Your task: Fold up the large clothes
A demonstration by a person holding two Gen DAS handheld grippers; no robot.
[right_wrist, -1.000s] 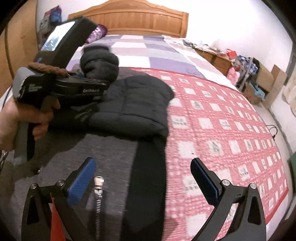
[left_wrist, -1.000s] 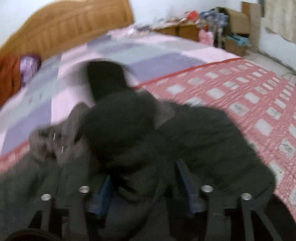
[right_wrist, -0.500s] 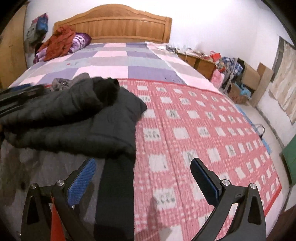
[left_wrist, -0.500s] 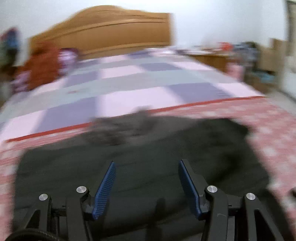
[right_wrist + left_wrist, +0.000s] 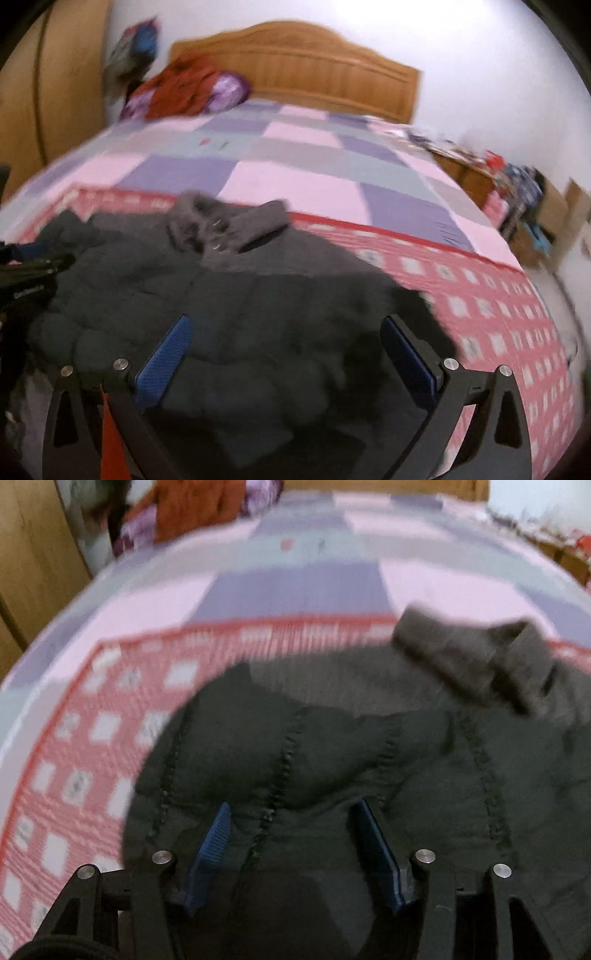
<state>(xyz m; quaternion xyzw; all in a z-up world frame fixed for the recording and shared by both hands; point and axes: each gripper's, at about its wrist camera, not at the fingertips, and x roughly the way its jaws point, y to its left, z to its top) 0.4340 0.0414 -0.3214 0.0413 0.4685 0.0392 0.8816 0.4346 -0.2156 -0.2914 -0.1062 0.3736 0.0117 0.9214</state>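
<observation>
- The left gripper (image 5: 291,843) was spread open and holding nothing, hovering right over the near left part of the dark quilted jacket (image 5: 332,760). Whether the pads actually touched the fabric, I couldn't tell.
- The jacket lay on the red checked blanket (image 5: 92,746), collar end away from the tools. Its long axis ran near to far, with the grey collar (image 5: 476,661) at the far end, off to the right of the left gripper.
- In the right wrist view the same jacket (image 5: 258,314) spread across the near left of the bed, with the collar (image 5: 225,225) far and a bit left of centre.
- The right gripper (image 5: 291,356) was wide open too, nothing between its jaws, sitting over the jacket's near right part.
- My guess was that the right one had the shorter reach to the jacket's right edge, the left one to the left edge.
- Far end: pink and purple patchwork sheet (image 5: 295,166), then the wooden headboard (image 5: 314,70).
</observation>
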